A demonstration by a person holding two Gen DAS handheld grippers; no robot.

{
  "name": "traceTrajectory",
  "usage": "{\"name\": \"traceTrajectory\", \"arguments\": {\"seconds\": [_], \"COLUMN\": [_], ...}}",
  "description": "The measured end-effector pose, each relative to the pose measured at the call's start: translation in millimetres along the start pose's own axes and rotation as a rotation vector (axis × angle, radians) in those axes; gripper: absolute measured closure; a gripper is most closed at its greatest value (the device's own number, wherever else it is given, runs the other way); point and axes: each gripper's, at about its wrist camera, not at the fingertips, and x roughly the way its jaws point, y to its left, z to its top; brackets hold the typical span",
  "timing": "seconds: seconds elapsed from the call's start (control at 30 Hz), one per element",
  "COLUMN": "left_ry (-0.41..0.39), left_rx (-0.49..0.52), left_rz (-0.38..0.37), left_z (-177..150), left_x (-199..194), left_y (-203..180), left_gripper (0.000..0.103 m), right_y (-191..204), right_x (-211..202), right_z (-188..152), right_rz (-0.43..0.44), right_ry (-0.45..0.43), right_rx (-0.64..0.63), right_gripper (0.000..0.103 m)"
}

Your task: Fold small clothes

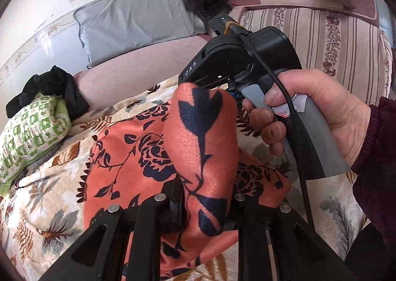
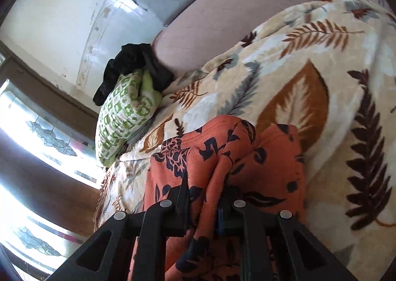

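An orange cloth (image 1: 138,157) with a dark flower print lies on a leaf-patterned blanket (image 2: 309,63) that covers a bed. Both grippers have hold of it. The left gripper (image 1: 203,209) has its fingers drawn nearly together on a raised fold of the cloth, which stands up between them and hides the tips. The right gripper (image 2: 205,196) is likewise almost closed, with a bunched ridge of the same cloth pinched between its fingers. In the left wrist view the person's right hand (image 1: 309,117) wraps the grey and black handle of the right tool, a black cable trailing down from it, and the lifted fold reaches up to the front of that tool.

The rest of the cloth spreads flat on the blanket below the two grips. Well off to one side sit a green patterned pillow (image 2: 123,117) with a black garment (image 2: 128,65) heaped on top of it, and a grey pillow (image 1: 133,23) leans against the wall behind.

The step in hand looks like the folding itself: an edge is gripped at two points and lifted clear of the bed. The next move probably calls for carrying both grips across together, keeping the edge taut between them, and laying it over the flat part so the edges line up before letting go. The fleecy fabric may sag or slip if the two hands drift apart unevenly.
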Motion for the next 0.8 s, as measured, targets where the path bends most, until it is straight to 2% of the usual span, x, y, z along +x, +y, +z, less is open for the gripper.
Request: {"name": "traceTrajectory", "arguments": {"seconds": [0.07,0.13,0.23,0.3,0.37,0.43,0.5,0.53,0.63,0.7,0.77,0.8], "left_ry": [0.037,0.057,0.049,0.019,-0.025,-0.061,-0.084,-0.082,-0.022,0.014,0.062,0.085], "left_rx": [0.014,0.020,0.023,0.022,0.016,-0.014,-0.077,-0.115,-0.246,-0.311,-0.316,-0.291], "left_rz": [-0.034,-0.096,-0.187,-0.231,-0.240,-0.200,-0.138,-0.107,-0.005,0.030,0.058,0.070], "left_z": [-1,-3,-9,-11,-8,-8,-9,-11,-22,-31,-37,-39], "left_x": [8,8,-8,-27,-46,-62,-75,-76,-65,-55,-44,-38], "left_y": [-4,-4,-8,0,15,40,69,85,129,146,147,141], "left_gripper": [0.075,0.062,0.046,0.045,0.044,0.038,0.037,0.037,0.037,0.037,0.037,0.037], "right_y": [-18,-33,-51,-61,-67,-61,-49,-42,-11,17,39,49], "right_x": [4,13,19,22,17,2,-16,-25,-50,-63,-67,-65], "right_z": [0,0,2,0,-1,0,1,1,-9,-25,-47,-59], "right_rz": [-0.052,-0.072,-0.094,-0.089,-0.082,-0.130,-0.184,-0.180,-0.104,-0.026,0.020,0.014], "right_ry": [0.011,0.034,0.039,0.053,0.045,-0.007,-0.056,-0.065,-0.079,-0.071,-0.035,-0.017], "right_rx": [0.008,0.047,0.061,0.097,0.142,0.125,0.100,0.087,0.026,-0.039,-0.082,-0.090], "right_gripper": [0.086,0.086,0.086,0.080,0.077,0.076,0.075,0.075,0.075,0.075,0.075,0.075]}}
